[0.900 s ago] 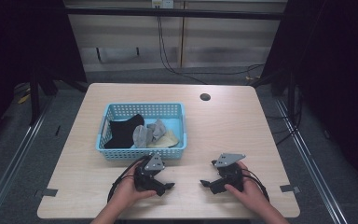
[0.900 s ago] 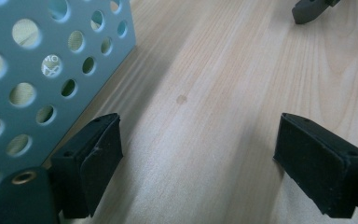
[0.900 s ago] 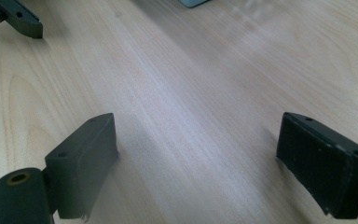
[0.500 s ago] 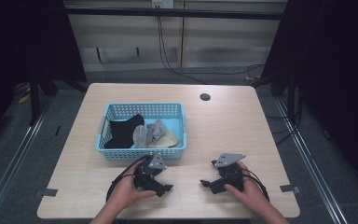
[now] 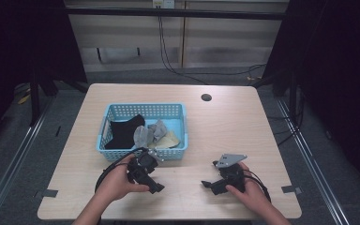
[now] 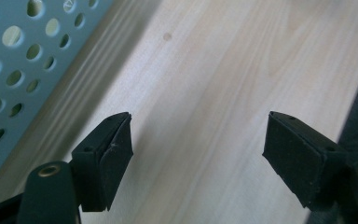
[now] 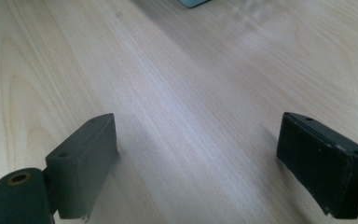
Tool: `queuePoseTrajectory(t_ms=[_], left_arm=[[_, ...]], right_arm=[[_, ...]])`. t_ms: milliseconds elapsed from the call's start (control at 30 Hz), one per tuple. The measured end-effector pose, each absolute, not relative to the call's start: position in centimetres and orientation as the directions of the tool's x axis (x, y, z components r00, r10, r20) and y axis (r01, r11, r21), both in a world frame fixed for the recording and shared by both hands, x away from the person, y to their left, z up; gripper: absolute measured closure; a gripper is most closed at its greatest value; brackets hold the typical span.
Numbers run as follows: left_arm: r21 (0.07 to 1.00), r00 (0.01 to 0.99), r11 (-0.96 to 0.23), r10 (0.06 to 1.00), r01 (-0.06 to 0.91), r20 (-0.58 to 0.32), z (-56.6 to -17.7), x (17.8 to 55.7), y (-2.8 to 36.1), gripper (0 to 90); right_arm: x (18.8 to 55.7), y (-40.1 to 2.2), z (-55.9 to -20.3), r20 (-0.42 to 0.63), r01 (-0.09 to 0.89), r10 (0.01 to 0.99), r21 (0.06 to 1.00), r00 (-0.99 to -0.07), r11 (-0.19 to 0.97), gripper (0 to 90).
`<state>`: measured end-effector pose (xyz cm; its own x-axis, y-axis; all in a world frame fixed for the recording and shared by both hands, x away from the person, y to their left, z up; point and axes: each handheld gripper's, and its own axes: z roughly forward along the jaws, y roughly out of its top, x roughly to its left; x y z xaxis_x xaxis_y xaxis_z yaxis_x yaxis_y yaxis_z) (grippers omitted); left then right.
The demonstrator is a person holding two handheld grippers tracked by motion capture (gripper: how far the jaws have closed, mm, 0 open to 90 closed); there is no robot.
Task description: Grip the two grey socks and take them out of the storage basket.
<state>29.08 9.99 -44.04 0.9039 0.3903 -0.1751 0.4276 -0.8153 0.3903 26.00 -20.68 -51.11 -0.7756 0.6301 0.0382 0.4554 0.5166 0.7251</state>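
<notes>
Table (image 5: 225,126), blue basket (image 5: 104,140) of cloths (image 5: 145,135)

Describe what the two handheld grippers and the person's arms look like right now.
Both are black units with two blocky black jaws faced with flat pads. The left gripper trails a black cable looping beside the hand. The right gripper carries a grey three-cornered plate on top and a black cable. The forearms are bare, with no sleeves showing.

Both forearms come in over the table's near edge. The left gripper (image 5: 158,188) lies low near that edge, jaws spread wide with nothing between them. The right gripper (image 5: 207,184), well apart, points toward it, jaws likewise wide and empty.
</notes>
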Motion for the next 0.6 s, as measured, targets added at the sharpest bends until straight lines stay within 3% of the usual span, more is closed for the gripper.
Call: queuePoseTrajectory(t_ms=[267, 600], left_arm=[[0.344, 0.91, -0.843, 0.364, 0.413, -0.2, -41.8, 29.5, 10.0, 23.6], [0.319, 0.892, -0.834, 0.402, 0.449, -0.206, -39.2, 31.6, 10.4, 23.6]], right_arm=[[26.0, -20.7, -51.1, 0.037, 0.455, 0.63, 0.725, -0.776, 0.517, 11.8], [26.0, -20.7, -51.1, 0.037, 0.455, 0.63, 0.725, -0.775, 0.517, 11.8]])
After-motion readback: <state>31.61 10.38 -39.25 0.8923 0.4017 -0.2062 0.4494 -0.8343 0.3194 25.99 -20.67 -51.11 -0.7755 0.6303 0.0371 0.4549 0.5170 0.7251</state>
